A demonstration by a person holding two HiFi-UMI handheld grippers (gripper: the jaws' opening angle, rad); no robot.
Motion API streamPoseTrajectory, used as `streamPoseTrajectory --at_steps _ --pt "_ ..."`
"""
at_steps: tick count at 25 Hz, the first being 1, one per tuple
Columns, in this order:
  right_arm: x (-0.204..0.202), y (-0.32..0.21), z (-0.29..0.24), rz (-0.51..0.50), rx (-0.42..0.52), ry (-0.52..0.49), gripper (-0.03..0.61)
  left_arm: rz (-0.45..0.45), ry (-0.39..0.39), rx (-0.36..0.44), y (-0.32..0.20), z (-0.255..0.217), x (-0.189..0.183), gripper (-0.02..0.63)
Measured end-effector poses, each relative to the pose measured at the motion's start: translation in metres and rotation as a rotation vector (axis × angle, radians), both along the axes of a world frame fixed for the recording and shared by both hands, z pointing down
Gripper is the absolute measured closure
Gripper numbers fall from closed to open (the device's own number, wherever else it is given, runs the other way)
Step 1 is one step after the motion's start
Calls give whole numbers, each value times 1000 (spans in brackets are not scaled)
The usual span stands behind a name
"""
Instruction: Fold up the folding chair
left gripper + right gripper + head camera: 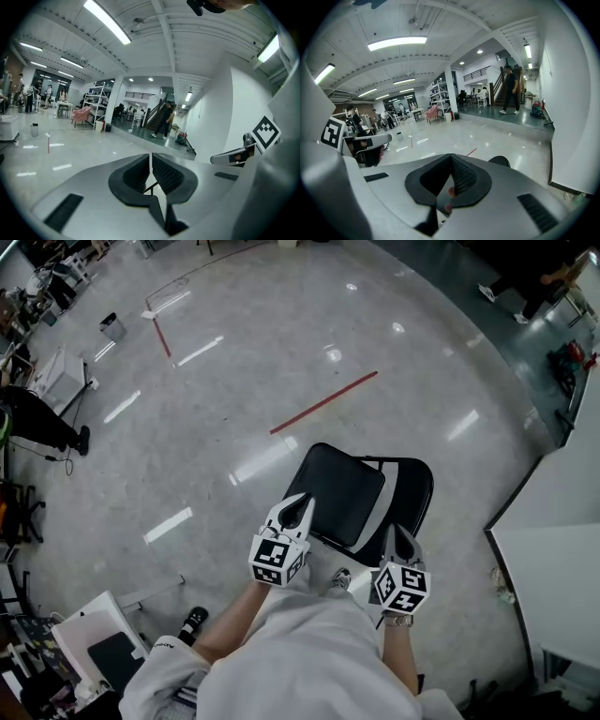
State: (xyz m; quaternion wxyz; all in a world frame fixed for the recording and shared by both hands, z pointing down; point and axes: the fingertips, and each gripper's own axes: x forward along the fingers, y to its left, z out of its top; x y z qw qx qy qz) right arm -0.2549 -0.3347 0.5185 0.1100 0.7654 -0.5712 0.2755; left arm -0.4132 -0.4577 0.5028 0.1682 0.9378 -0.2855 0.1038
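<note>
The black folding chair (337, 486) stands on the grey floor just in front of me, its padded seat to the left and its backrest (412, 488) to the right. My left gripper (301, 506) is shut with nothing in it, its tips over the seat's near edge. My right gripper (397, 534) is also shut and empty, hovering by the near right side of the chair. In the left gripper view the shut jaws (150, 160) point across the hall. The right gripper view shows shut jaws (451, 162) with the chair's black top (500, 161) just beyond.
A red tape line (323, 401) crosses the shiny floor beyond the chair. A white table (553, 587) stands close on the right. A white box and clutter (94, 638) lie at my lower left, and a person (37, 423) stands by the left edge.
</note>
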Motion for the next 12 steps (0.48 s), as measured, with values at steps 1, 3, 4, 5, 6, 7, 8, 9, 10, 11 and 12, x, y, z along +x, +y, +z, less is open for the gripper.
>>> streamPoseTrajectory --at_steps 1,3,4,5,6,7,8,9,10,11,12 --pt "-2 -2 2 14 -5 0 574 20 -1 -5 -3 3 1 601" --pt "-2 -3 5 41 -16 -3 574 55 -4 -14 -7 8 6 601" --pt "-1 -2 7 55 -21 -6 574 72 -5 -16 -8 9 10 601" --pt "0 -1 9 68 -26 -8 574 90 -6 -18 -9 11 14 601" --pt "1 1 11 81 -31 -11 574 108 -7 -18 -10 12 18 601" --pt "1 3 13 91 -37 -14 574 126 -10 -18 -11 14 22 601" --pt "2 4 16 101 -44 -17 574 143 -14 -17 -12 15 25 601" --pt "2 6 20 109 -52 -21 574 157 -18 -17 -13 17 28 601" --pt "4 8 23 116 -62 -26 574 169 -23 -19 -14 20 31 601" --pt "6 12 28 123 -72 -31 574 178 -28 -24 -14 22 33 601" --pt "9 15 32 130 -85 -34 574 186 -35 -30 -13 25 35 601"
